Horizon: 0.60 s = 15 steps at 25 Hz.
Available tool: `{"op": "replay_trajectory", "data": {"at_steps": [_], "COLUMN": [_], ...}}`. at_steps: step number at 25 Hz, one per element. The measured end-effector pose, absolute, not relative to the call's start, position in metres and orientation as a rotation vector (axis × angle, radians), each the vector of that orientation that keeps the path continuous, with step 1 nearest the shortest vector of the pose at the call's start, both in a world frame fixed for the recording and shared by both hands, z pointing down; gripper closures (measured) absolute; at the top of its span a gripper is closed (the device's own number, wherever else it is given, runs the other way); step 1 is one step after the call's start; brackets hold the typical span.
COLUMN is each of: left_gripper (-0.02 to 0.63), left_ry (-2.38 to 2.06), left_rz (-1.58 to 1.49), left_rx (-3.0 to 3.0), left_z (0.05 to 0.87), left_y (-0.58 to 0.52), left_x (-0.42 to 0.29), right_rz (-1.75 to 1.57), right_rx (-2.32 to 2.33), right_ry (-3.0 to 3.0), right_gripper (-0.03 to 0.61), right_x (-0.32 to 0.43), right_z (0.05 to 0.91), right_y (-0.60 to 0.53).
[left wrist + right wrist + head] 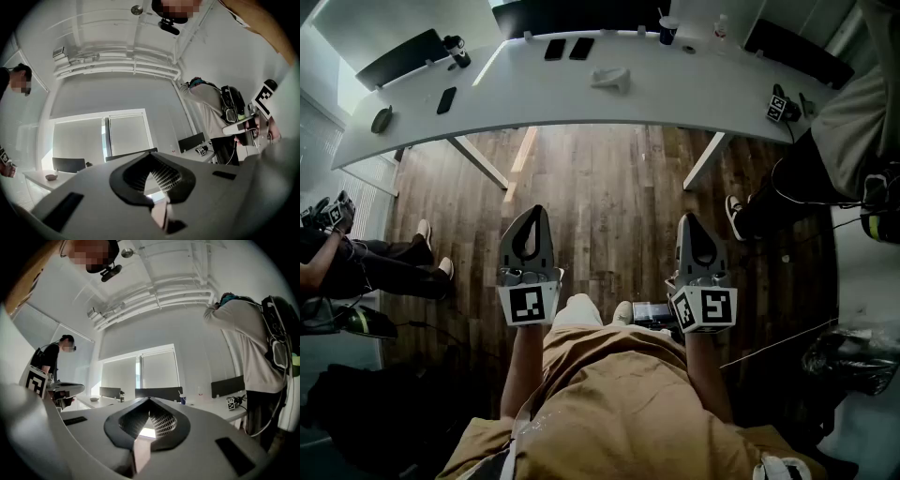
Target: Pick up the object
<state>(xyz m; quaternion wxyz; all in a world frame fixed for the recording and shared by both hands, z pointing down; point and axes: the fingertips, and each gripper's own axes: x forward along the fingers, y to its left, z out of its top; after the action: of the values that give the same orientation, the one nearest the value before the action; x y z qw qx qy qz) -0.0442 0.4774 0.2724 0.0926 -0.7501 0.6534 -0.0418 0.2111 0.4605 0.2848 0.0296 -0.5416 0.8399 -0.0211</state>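
Note:
Both grippers are held close to my body, above a wooden floor (pixel 600 187), and point toward a curved white table (pixel 534 103). My left gripper (pixel 534 212) has its jaws closed tip to tip with nothing between them; the left gripper view shows the same for this gripper (pixel 151 157). My right gripper (pixel 689 219) is also shut and empty, as the right gripper view confirms (pixel 150 401). On the table a pale crumpled object (pixel 610 79) lies near the middle, well ahead of both grippers.
Two dark phones (pixel 567 49), another phone (pixel 446 99), a mouse (pixel 382 119), a cup (pixel 668 30) and a marker-cube gripper (pixel 783 105) lie on the table. Its legs (pixel 478 161) stand ahead. A seated person (pixel 356 258) is at left, another person (pixel 825 159) at right.

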Motion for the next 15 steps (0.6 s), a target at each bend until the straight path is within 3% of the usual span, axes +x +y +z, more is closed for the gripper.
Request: {"op": "replay_trajectory", "data": {"at_steps": [15], "left_gripper": [0.606], "left_ry": [1.892], "left_rz": [-0.125], "left_rx": [-2.324], "left_z": [0.282], "left_y": [0.389], "left_x": [-0.078], "right_rz": [-0.099], "right_rx": [-1.814], "right_ry": [2.587], "right_gripper": [0.571], "right_x": [0.176], "right_z": [0.298], "right_y": [0.376]}}
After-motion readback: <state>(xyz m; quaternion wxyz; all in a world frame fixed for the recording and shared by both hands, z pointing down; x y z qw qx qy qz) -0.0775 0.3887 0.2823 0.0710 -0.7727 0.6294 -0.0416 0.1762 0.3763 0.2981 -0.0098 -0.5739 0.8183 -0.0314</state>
